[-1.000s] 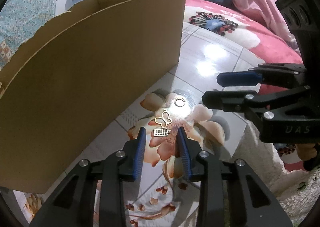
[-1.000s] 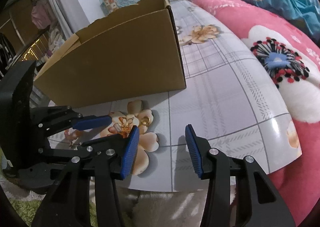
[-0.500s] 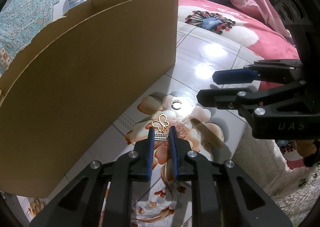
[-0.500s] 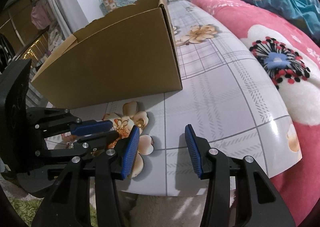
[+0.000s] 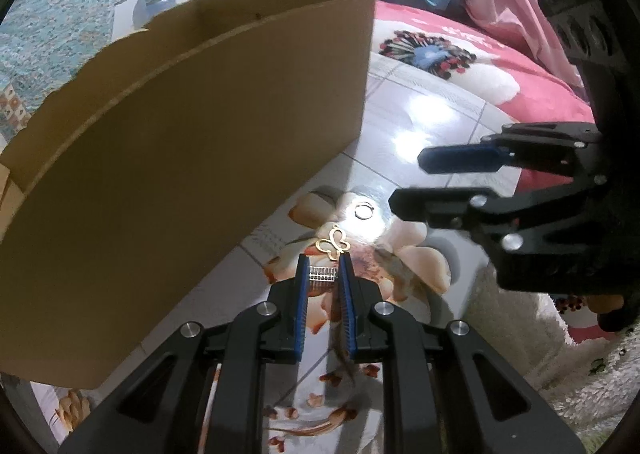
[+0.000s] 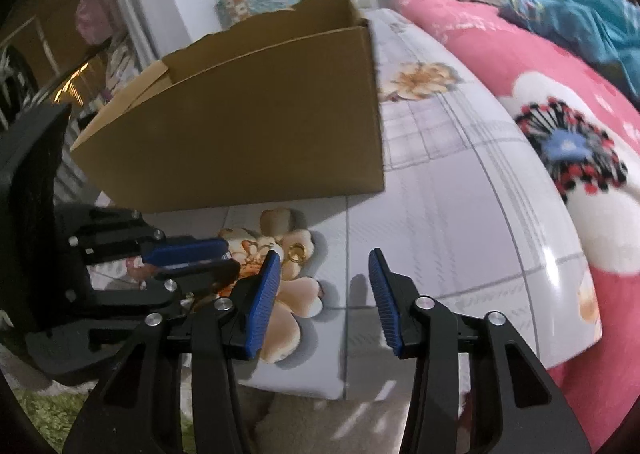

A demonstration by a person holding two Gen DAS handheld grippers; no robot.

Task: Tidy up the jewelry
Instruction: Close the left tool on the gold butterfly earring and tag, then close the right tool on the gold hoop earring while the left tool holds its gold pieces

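Low centre of the left wrist view, left gripper (image 5: 325,274) just closed narrow on the thin, light, slippery silver bar charm (image 5: 322,274), best pinched across its short width; just beyond, the butterfly pendant (image 5: 333,244) and ring (image 5: 363,210), flat on the glossy table (image 5: 436,126); right gripper (image 6: 324,286) half-open, closing, empty.

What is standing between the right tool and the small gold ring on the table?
Nothing visible. The small gold ring lies bare on the table, just beyond the right tool.
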